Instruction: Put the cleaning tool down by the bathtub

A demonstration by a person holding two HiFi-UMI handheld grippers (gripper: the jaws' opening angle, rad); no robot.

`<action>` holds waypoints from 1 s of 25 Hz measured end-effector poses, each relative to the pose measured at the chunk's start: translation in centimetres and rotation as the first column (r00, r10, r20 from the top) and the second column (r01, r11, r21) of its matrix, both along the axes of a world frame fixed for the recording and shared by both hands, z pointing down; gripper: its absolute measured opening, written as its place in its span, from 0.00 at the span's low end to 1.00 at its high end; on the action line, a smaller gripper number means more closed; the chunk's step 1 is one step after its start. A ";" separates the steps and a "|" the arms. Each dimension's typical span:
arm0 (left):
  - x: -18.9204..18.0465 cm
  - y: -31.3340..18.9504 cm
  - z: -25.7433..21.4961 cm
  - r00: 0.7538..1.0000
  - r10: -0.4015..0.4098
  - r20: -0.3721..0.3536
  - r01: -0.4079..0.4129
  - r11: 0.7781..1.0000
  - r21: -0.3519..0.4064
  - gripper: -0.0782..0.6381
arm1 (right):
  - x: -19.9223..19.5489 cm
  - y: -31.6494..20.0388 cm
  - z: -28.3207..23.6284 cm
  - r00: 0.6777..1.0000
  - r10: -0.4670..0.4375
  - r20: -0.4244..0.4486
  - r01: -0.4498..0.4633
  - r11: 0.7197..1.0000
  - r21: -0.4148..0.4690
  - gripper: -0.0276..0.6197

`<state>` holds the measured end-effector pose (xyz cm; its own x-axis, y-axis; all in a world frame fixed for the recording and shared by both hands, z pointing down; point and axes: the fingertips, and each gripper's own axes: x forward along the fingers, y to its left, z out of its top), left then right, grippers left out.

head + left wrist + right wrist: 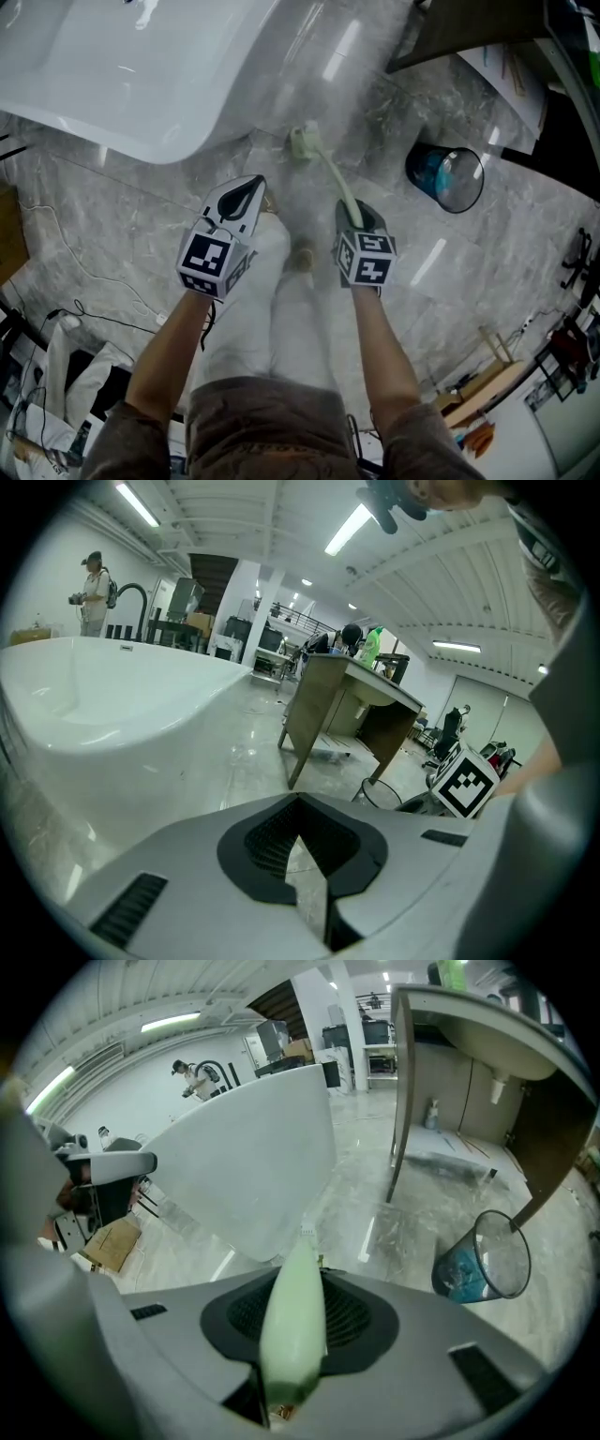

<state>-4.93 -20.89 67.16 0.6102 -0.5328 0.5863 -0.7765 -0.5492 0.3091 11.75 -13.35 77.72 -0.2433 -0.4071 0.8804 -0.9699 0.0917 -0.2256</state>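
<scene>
Location: marble floor (141,202) just off the rounded end of the white bathtub (122,66), seen from above past 2 grippers.

Right gripper (359,218): clenched on the pale green handle of the cleaning tool (333,173), pointed steeply down. Handle curving away from the jaws toward the tub. Brush head at the far end, near the tub's base, with a gap of floor between them in the head view. Contact between brush head and floor: not determinable.

Left gripper (246,192): jaws drawn together at the tips, nothing between them, only floor visible through the narrow wedge behind the tips. Clear of the tool, to the left of the handle, about level with the other gripper.

Edges: tub rim overhanging at upper left, curved wall sweeping down to the floor ahead of both grippers. Desk (469,33) at upper right, legs standing on the floor beyond the tool. Round bin (445,176) with blue liner to the right of the tool, well apart from it, near the desk.

Open room: 1 bare strip of floor between tub and desk, streaked with reflected ceiling lights; bare floor also between brush head and bin. Cables (80,281) trailing over the floor at lower left. Person's legs (281,319) in pale trousers directly beneath both grippers.
</scene>
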 end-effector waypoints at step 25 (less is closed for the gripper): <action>-0.7 0.3 2.6 0.999 0.041 -0.002 -0.041 0.998 -0.039 0.12 | -1.1 -1.3 8.4 0.989 -0.108 -0.099 0.093 0.985 -0.145 0.21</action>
